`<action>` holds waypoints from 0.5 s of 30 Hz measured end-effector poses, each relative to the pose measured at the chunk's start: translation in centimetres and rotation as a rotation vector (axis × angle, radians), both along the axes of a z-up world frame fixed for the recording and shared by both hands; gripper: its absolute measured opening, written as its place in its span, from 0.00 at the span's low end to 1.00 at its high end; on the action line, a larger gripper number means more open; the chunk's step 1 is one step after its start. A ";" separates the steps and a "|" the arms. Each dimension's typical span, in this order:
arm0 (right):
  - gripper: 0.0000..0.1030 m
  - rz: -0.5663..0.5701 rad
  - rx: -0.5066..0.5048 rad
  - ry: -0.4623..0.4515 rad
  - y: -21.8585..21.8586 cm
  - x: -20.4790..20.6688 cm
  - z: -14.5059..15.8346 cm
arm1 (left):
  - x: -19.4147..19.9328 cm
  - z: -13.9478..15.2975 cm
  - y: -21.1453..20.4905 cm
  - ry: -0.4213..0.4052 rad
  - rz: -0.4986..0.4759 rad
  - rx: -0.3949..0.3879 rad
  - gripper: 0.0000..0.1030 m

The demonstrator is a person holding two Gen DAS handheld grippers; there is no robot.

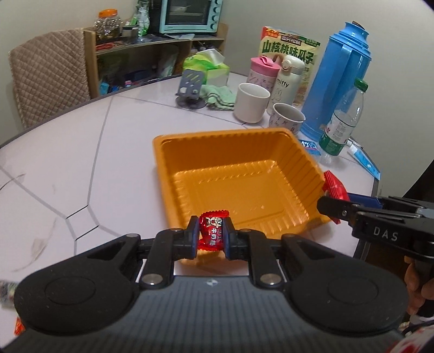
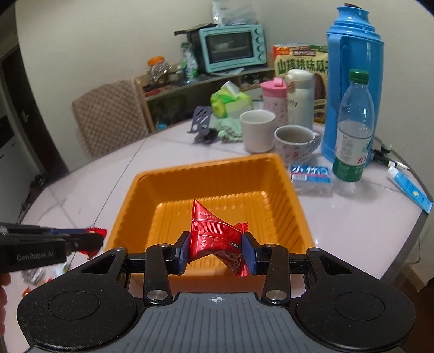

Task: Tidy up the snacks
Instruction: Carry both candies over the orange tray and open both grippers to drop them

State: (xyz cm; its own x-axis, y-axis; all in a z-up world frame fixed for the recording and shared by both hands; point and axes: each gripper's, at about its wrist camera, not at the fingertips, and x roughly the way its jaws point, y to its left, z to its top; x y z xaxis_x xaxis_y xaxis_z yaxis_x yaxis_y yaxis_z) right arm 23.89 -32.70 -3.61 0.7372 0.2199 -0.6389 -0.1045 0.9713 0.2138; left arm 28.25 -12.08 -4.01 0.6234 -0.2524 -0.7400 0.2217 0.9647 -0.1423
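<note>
On the pale round table (image 1: 81,152) sits an orange plastic tray (image 1: 295,160) with ribbed walls, and both grippers hang over its near rim. At the tray's near edge the left gripper (image 1: 212,236) has its 2 blue-padded fingers closed on a small red candy (image 1: 213,230), whose wrapper carries white print and stands upright between the pads. From the right side the right gripper (image 2: 216,248) is clamped on a larger red snack packet (image 2: 214,233), crumpled and tilted, with one corner poking up over the tray floor. In the left wrist view that packet (image 1: 335,187) shows just beyond the tray's right wall, and the tray floor looks bare.

Behind the tray stand 2 cups: a plain white cup (image 1: 251,101) and a patterned mug (image 1: 287,118) just beside it. A blue thermos jug (image 1: 336,81) rises at the right, with a green-capped water bottle (image 1: 343,119) in front of it. Further back are a pink tumbler (image 1: 261,72), a white flask (image 1: 287,78) and a bag of seeds (image 1: 290,46). A teal toaster oven (image 1: 190,15) rests on a wooden shelf (image 1: 152,44) against the wall.
</note>
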 end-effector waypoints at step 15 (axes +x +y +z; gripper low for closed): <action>0.40 -0.007 -0.012 0.027 -1.6 5.2 -3.4 | 5.4 -2.1 -4.5 0.042 -0.021 0.009 0.15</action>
State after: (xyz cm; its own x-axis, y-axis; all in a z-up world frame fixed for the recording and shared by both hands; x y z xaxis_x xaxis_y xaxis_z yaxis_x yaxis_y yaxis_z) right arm 29.08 -34.32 -6.99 0.7213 0.2069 -0.6610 -0.0917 0.9745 0.2050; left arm 33.65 -16.60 -6.14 0.5861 -0.2583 -0.7680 0.2361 0.9611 -0.1431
